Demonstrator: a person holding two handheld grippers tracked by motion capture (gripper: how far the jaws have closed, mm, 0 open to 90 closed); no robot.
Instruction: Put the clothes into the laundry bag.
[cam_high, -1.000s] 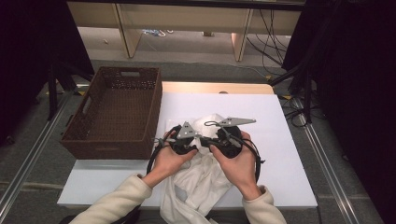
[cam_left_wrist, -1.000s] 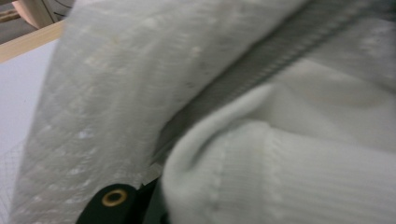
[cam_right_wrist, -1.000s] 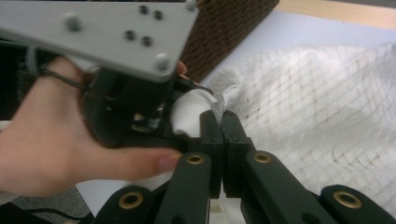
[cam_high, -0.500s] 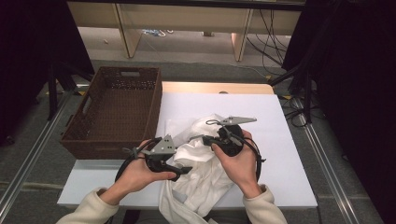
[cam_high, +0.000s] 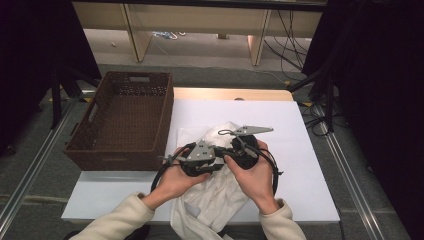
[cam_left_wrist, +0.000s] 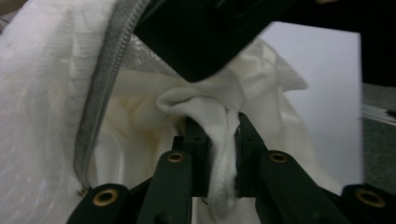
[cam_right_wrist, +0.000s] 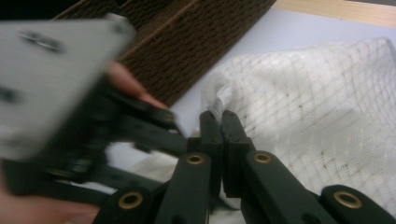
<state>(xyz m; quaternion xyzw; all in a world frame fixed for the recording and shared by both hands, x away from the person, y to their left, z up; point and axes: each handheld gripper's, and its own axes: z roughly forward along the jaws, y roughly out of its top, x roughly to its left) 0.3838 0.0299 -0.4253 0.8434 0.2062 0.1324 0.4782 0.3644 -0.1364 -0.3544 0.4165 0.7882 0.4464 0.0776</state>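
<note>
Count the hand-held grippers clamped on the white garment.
2. The left hand-held gripper pinches a thick fold of the white garment; the right hand-held gripper pinches a mesh edge beside the basket.

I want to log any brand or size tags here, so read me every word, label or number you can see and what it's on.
None can be read. The white garment, its grey zipper, the brown basket, the white table and the gripper plates bear no legible word, label or number in these views.
</note>
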